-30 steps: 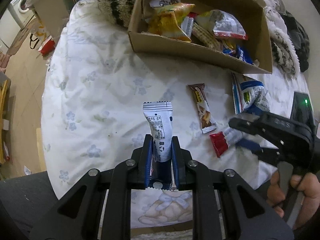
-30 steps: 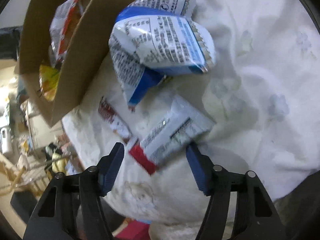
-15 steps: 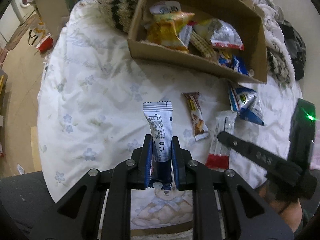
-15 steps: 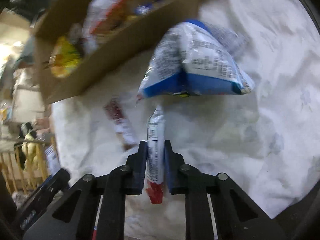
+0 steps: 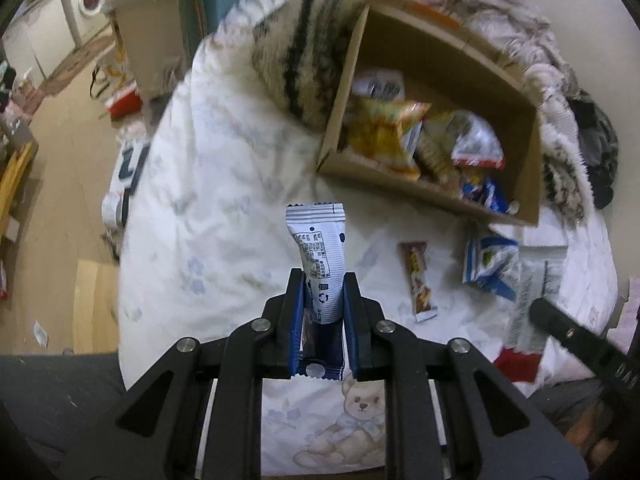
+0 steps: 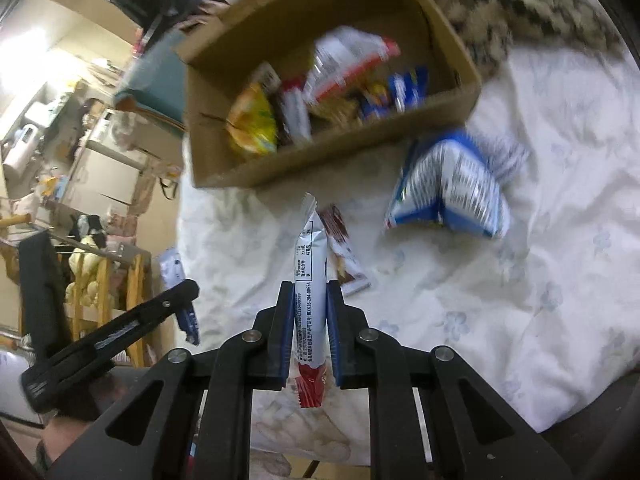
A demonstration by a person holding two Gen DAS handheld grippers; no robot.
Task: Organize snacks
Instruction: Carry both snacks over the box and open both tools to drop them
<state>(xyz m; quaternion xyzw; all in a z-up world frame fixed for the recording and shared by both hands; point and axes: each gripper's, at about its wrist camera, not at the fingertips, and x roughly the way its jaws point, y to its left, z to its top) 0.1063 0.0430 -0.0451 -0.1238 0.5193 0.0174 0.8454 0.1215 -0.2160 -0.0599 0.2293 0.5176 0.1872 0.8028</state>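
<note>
My left gripper [image 5: 323, 294] is shut on a white and navy snack packet [image 5: 318, 248] that stands up between its pads above the bed. My right gripper [image 6: 311, 300] is shut on a white packet with a red end [image 6: 309, 280], lifted off the sheet. That same packet [image 5: 528, 312] shows blurred at the right of the left wrist view. A cardboard box [image 5: 532, 184] [image 6: 312, 160] holding several snacks lies ahead. On the sheet stay a brown snack bar [image 5: 418, 280] [image 6: 344, 248] and blue and white bags [image 5: 490, 264] [image 6: 452, 192].
A white flowered bedsheet [image 5: 224, 208] covers the bed, with a bear print near my grippers. A striped fuzzy blanket [image 5: 304, 52] lies beside the box. The floor with clutter and a washing machine [image 5: 92, 0] lies to the left of the bed.
My right gripper shut on the white and red packet and lifted it off the sheet. My left gripper rose with its packet, so the box appears closer to centre.
</note>
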